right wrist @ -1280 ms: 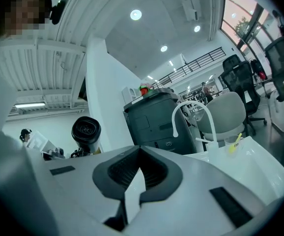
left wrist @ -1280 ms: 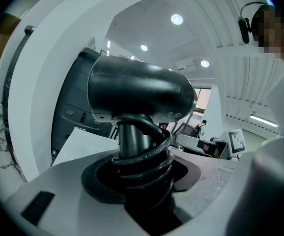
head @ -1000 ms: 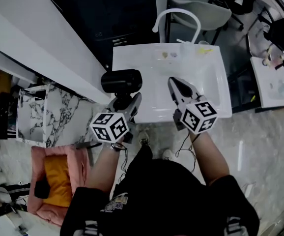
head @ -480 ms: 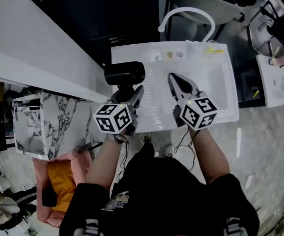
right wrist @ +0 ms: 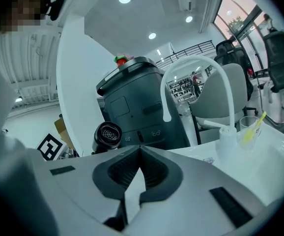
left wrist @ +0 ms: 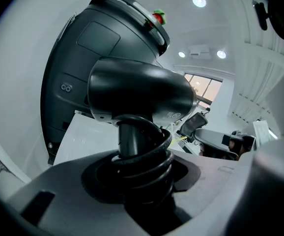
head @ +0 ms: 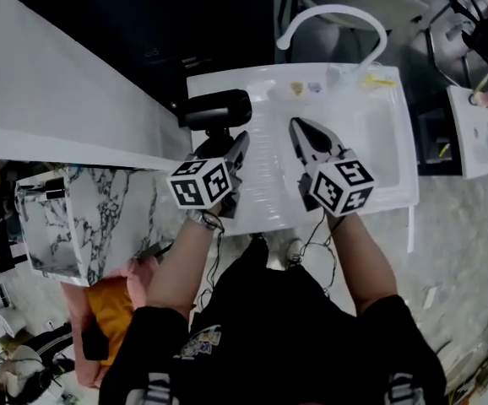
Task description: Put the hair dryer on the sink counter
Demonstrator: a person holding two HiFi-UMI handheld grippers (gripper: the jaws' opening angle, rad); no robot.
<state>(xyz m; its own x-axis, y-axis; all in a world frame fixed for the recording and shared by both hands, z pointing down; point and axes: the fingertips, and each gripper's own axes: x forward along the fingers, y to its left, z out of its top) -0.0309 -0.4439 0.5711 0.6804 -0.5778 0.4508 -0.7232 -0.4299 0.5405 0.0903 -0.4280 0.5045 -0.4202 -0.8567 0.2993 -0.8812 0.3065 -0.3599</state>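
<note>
At frame centre, the left gripper (head: 230, 148) grasps the dryer (head: 217, 110) by its handle, with the cord (left wrist: 144, 154) coiled round it, over the white worktop's (head: 265, 209) left part. Right of it, the right gripper (head: 298, 130) is clenched on nothing. Farther up, a faucet (head: 337, 13) arches.
</note>
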